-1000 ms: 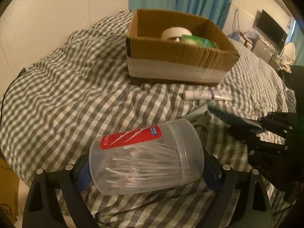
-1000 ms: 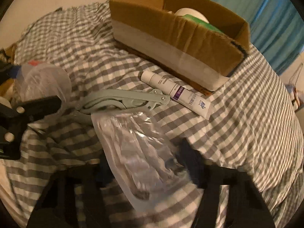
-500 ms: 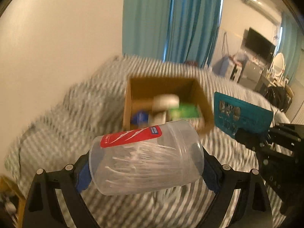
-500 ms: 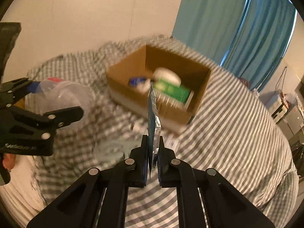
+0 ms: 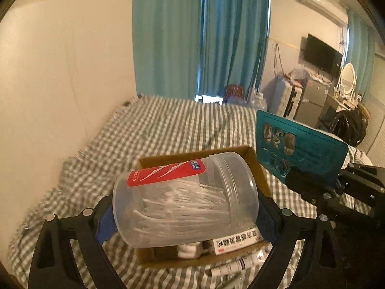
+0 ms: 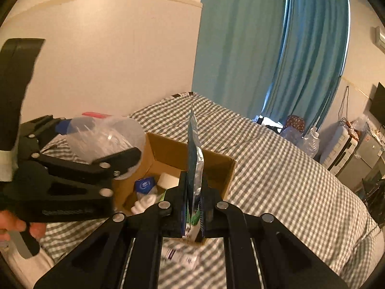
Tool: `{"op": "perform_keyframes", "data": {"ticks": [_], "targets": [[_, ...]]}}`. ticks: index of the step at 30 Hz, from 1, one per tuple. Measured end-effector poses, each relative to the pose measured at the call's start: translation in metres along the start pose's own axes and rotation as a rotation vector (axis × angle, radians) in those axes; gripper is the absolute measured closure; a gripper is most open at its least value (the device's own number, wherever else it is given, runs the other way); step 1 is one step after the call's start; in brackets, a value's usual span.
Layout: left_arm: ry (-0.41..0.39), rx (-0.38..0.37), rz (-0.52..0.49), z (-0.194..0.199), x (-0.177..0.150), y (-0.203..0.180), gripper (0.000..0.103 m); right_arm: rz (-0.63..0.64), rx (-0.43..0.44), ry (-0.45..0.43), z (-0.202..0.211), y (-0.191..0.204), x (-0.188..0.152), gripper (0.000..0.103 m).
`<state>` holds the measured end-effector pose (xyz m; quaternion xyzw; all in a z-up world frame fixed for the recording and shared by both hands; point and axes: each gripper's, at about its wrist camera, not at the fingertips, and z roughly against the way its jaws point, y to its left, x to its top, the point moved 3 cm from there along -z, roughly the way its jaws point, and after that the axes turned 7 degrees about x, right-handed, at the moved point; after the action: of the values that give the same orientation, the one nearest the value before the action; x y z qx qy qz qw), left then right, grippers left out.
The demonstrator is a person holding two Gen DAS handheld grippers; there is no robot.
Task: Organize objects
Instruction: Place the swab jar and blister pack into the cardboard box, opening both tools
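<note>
The left tool [image 5: 185,207] is gripping a swab jar [image 5: 185,200] lying sideways directly above the open cardboard box [image 6: 168,151]; the right tool [image 6: 193,207], alongside, is pinching a teal packet [image 6: 193,149] upright.

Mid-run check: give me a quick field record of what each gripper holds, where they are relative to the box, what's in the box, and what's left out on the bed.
left gripper: shut on clear swab jar, jar on its side, above cardboard box
right gripper: shut on flat teal packet, held edge-up over the box
box contents: blue-labelled item, white roll, white medicine carton; others hidden
left on bed: white tube just in front of the box
surface: checked bedspread
</note>
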<state>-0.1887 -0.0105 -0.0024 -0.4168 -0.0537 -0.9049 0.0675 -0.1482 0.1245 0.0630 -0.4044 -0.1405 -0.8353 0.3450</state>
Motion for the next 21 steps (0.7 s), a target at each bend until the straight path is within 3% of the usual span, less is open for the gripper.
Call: {"op": "perform_keyframes", "data": {"ticks": [7, 15, 17, 19, 21], "targets": [[0.066, 0.016, -0.014, -0.066, -0.012, 0.004, 0.008, -0.075, 0.046, 0.078, -0.075, -0.020, -0.013, 0.096], [0.085, 0.014, -0.008, -0.080, -0.009, 0.005, 0.007, -0.111, 0.065, 0.071, -0.096, -0.032, -0.012, 0.095], [0.082, 0.013, -0.003, -0.073, -0.005, 0.004, 0.007, -0.115, 0.060, 0.057, -0.088, -0.035, -0.009, 0.084], [0.065, 0.023, 0.004, -0.062, 0.001, 0.003, 0.002, -0.119, 0.044, 0.029, -0.073, -0.039, -0.006, 0.048], [0.030, 0.032, 0.001, -0.043, 0.008, 0.000, 0.000, -0.120, 0.033, 0.003, -0.058, -0.040, -0.004, 0.043]]}}
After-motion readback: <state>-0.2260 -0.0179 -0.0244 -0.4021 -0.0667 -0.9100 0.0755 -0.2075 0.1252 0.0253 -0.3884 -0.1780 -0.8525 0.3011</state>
